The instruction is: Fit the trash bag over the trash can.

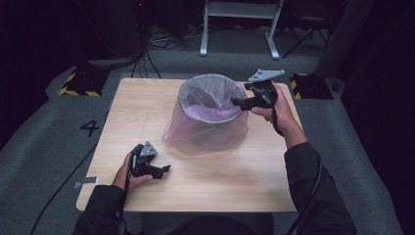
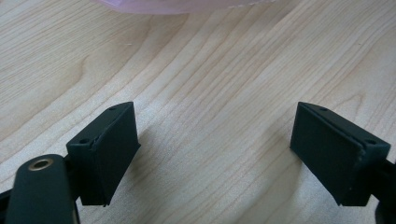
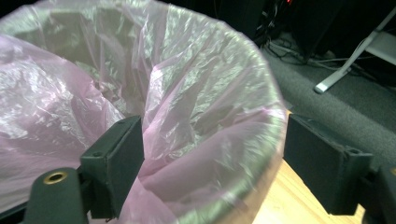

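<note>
Pale wood-grain laminate forms the square worktop (image 1: pixel 215 186), rounded at its corners and set on grey carpet.

Left claw (image 1: pixel 165 169): matt black, held low by the person's left hand (image 1: pixel 128 174) near the worktop's near-left corner, with a grey three-cornered plate on top. In the left gripper view its two flat rectangular pads stand wide apart over bare wood, nothing between them.

Bin (image 1: pixel 211 100): round, tapering outward toward the base, standing upright at the centre of the worktop, slightly toward the far edge. A thin, crinkled pink-lilac plastic liner (image 1: pixel 208 132) is folded over its rim and drapes loosely down the outside to the wood; inside, the film lies slack in glossy folds.

Right claw (image 1: pixel 237 102): matt black, same build, held by the person's right hand (image 1: pixel 276 110) at the bin's right rim, pointing left across the opening. In the right gripper view its pads straddle the lined rim (image 3: pixel 261 140), one inside among the folds, one outside; they stand open and do not press on the film.

Dark sleeves cover both forearms.
</note>
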Demonstrator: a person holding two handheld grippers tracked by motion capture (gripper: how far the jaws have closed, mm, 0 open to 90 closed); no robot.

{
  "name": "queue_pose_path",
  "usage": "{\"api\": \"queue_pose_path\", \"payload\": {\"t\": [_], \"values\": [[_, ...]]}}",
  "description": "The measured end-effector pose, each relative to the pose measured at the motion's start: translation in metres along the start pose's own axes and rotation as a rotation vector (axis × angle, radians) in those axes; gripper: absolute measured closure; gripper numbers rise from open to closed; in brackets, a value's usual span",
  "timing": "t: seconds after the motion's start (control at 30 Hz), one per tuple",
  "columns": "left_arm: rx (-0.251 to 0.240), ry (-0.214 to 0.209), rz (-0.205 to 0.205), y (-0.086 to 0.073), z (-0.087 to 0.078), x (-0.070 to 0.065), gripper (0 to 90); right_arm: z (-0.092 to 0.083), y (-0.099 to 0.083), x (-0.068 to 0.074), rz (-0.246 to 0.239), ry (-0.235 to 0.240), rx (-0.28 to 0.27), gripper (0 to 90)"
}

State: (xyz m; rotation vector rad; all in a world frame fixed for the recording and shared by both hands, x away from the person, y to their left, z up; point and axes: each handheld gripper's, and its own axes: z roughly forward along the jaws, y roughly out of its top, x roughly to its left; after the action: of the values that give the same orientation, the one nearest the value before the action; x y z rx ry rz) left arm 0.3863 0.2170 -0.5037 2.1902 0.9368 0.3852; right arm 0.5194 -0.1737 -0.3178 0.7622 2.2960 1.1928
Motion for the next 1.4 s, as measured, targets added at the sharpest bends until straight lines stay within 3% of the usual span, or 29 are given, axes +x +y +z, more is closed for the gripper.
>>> {"api": "queue_pose_path", "payload": {"t": [0.27, 0.87, 1.4], "values": [[0.000, 0.000, 0.000, 0.000, 0.000, 0.000, 15.0, -0.021, -0.010, 0.002, -0.003, 0.003, -0.039, 20.1], [0.000, -0.002, -0.003, 0.000, 0.000, 0.000, 14.9, -0.054, -0.033, 0.015, -0.066, 0.004, -0.006, 17.2], [0.001, -0.003, 0.000, 0.000, 0.000, 0.000, 14.8, -0.044, -0.068, 0.027, -0.103, 0.017, 0.085, 17.2]]}}
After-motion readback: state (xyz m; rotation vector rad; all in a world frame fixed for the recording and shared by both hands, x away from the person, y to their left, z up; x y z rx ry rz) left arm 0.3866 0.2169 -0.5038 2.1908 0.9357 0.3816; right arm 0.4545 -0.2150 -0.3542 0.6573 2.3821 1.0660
